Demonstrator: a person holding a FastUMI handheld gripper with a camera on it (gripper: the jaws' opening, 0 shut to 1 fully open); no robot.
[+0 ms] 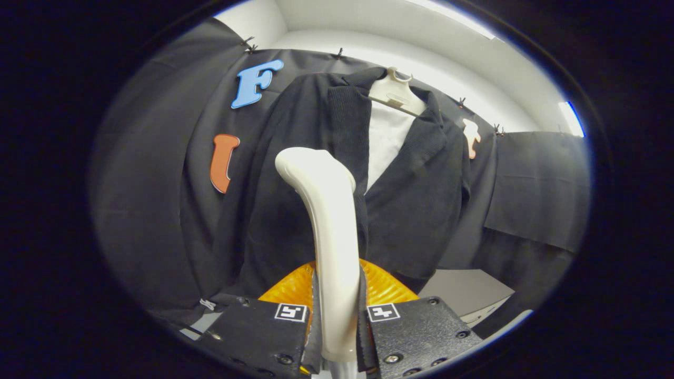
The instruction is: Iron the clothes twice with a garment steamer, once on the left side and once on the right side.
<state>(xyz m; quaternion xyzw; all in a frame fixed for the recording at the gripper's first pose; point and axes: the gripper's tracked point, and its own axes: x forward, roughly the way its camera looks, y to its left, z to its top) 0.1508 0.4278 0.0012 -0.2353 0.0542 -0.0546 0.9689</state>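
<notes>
**Gripper view: steamer held upright before the jacket**

Gripper view looks along the two black fingers toward a dark jacket hanging on the booth wall. The gripper is closed on the steamer: both fingers press against the sides of its white handle, one on each side, with no gap showing.

The steamer's long axis runs upward from between the fingers. Its handle rises straight, then curves over to the left at the top into a rounded end that sits in front of the jacket's left half, just beside the lapel. Whether that end touches the cloth I cannot tell. An orange ribbed part of the steamer spreads out behind the handle, just above the fingers.

The jacket hangs open at the front from a white hanger, with a white shirt showing between its lapels. Its collar sits at the top under the hanger hook, and its hem falls to about the level of the orange part. Beyond the hem on the right, a pale surface lies below the wall cloth.
</notes>
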